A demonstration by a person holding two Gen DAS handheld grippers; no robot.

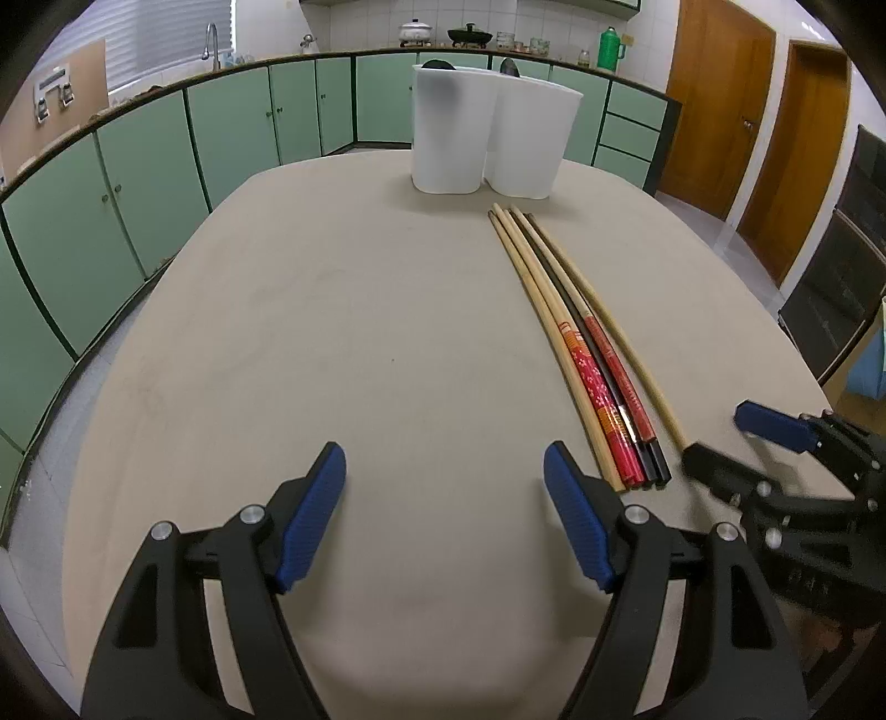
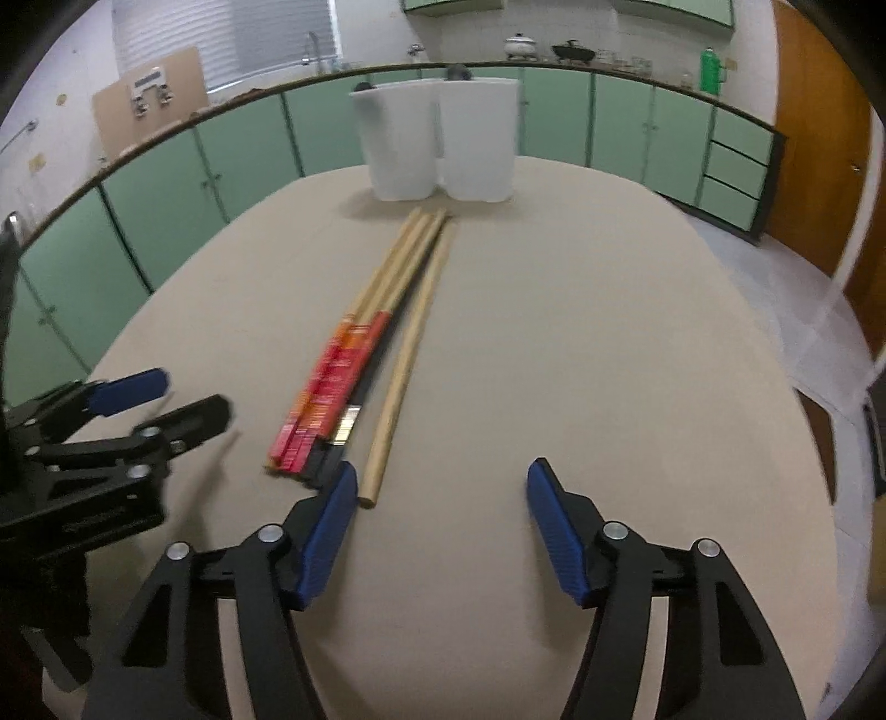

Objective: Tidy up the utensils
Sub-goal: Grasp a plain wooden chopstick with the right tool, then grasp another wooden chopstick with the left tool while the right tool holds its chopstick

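Several long chopsticks (image 1: 581, 354) lie side by side on the beige table (image 1: 360, 332), some plain wood, some red and black at the near ends; one plain stick lies slightly apart on the right. They also show in the right wrist view (image 2: 365, 354). Two white utensil holders (image 1: 487, 138) stand at the table's far end, also seen in the right wrist view (image 2: 437, 141), with dark utensil tips showing above their rims. My left gripper (image 1: 446, 498) is open and empty, left of the chopsticks' near ends. My right gripper (image 2: 437, 509) is open and empty, just right of them.
Green cabinets (image 1: 221, 144) with a countertop holding pots and a green flask (image 1: 609, 50) curve behind the table. Wooden doors (image 1: 764, 122) stand at the right. The right gripper shows in the left wrist view (image 1: 731, 443); the left gripper shows in the right wrist view (image 2: 166, 399).
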